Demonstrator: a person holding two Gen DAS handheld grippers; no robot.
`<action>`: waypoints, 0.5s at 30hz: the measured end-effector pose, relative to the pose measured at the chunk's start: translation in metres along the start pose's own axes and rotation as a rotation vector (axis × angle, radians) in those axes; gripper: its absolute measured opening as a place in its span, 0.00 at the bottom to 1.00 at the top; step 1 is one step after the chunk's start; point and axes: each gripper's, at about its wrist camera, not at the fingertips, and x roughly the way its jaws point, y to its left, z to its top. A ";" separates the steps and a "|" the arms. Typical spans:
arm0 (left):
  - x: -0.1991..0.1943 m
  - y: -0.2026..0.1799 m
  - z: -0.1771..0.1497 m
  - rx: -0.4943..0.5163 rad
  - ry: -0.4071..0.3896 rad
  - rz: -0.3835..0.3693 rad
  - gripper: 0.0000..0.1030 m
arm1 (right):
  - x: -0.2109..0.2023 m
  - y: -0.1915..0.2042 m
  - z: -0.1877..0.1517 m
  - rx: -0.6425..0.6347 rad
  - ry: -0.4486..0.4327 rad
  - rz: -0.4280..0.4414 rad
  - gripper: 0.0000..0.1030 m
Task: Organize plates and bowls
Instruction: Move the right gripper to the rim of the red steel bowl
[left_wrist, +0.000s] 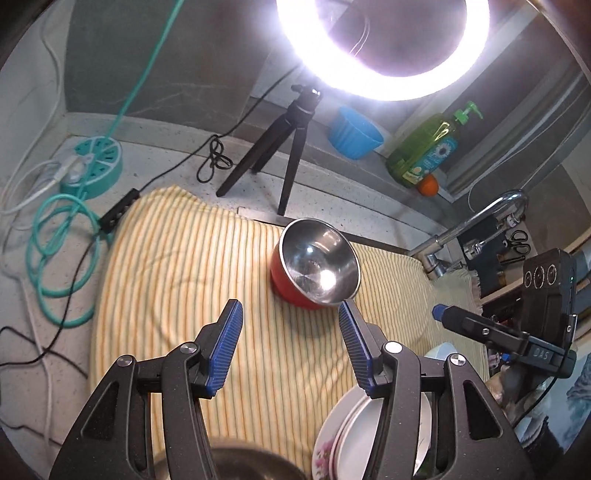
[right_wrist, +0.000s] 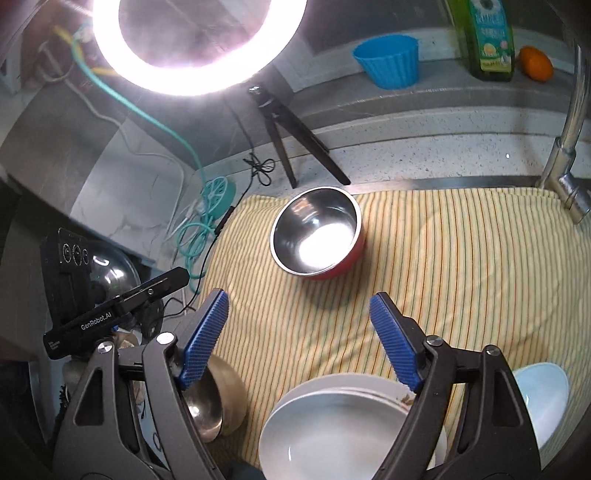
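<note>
Two hand-held grippers are hovering over a striped yellow towel (right_wrist: 461, 258) on a kitchen counter, both pointing steeply down and neither carrying anything. Reading the right wrist view from the left: the left gripper (left_wrist: 290, 314) is showing at nine o'clock as a black body with its camera, its blue pads released with only towel between them in its own view. Just below, at seven o'clock, a steel bowl (right_wrist: 207, 402) is sitting partly behind the right gripper's left finger — it may be nested in a second, duller bowl, though the finger is hiding too much to be sure. At the centre, towards twelve o'clock, the red bowl (right_wrist: 317, 236) with a shiny steel inside is standing alone, upright and well apart from the rest. The right gripper (right_wrist: 299, 321) is hanging with its jaws spread and nothing gripped. At six o'clock a stack of white plates (right_wrist: 332, 424) is lying under its fingers, and at five o'clock a pale blue bowl (right_wrist: 543, 398) is resting beside the stack.

The sorting is looking partly done — the plates are already piled, while the red bowl and the pale blue one are standing singly, apparently waiting to be grouped.
</note>
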 end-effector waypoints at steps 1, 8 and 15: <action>0.007 0.003 0.004 -0.015 0.014 -0.004 0.49 | 0.008 -0.007 0.004 0.016 0.013 -0.003 0.67; 0.047 0.007 0.025 -0.035 0.074 -0.006 0.42 | 0.045 -0.034 0.021 0.082 0.064 0.007 0.49; 0.075 0.005 0.038 -0.011 0.107 0.022 0.33 | 0.073 -0.048 0.033 0.131 0.105 0.024 0.37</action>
